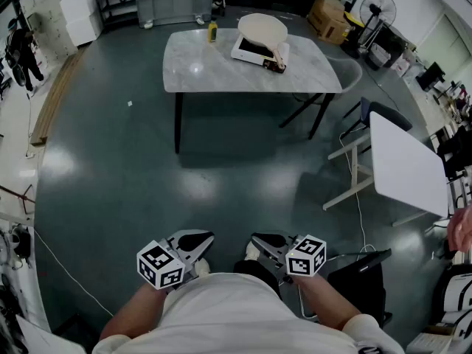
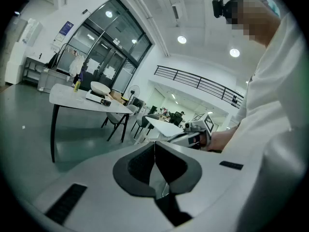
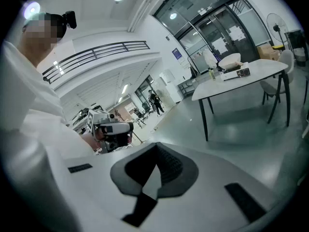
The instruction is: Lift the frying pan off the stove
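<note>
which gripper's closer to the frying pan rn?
Right, marginally. The right gripper is held at the person's waist roughly in line with the frying pan across the floor; left gripper is beside it, offset to the pan's left.

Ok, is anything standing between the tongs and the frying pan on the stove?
Nothing visible does. The left tongs and right tongs are shut and empty, close to the person's body. Only floor lies between them and the table, where the frying pan sits on the stove.

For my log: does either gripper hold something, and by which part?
Nothing is held. The left gripper and the right gripper are both shut and empty, far from the frying pan.
</note>
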A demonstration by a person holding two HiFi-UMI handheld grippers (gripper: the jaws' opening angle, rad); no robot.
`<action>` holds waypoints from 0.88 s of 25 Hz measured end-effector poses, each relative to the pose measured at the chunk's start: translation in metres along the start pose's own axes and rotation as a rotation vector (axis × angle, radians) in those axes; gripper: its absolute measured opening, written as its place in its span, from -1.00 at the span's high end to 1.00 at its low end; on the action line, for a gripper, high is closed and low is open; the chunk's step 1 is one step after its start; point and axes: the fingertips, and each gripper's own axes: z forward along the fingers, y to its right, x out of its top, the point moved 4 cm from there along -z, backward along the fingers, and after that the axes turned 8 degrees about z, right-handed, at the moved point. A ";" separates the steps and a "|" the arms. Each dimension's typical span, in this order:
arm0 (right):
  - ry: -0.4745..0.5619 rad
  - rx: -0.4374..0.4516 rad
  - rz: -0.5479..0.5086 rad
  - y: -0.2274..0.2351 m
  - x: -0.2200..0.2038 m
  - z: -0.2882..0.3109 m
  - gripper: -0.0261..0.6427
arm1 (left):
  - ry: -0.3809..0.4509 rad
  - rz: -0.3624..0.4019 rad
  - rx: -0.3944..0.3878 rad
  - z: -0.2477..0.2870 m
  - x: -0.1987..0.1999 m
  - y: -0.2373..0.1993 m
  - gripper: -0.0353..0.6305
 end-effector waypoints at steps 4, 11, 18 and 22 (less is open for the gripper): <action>0.002 -0.018 0.003 -0.009 -0.002 0.013 0.91 | -0.012 -0.002 -0.018 -0.011 -0.006 -0.015 0.83; 0.010 -0.037 0.025 0.040 0.030 0.014 0.91 | -0.020 0.007 -0.029 0.031 0.014 -0.045 0.83; 0.047 0.011 -0.005 0.107 0.111 0.013 0.90 | -0.035 0.059 -0.014 0.105 0.078 -0.082 0.83; 0.048 0.032 -0.010 0.143 0.139 -0.002 0.87 | -0.018 0.083 -0.005 0.152 0.113 -0.096 0.83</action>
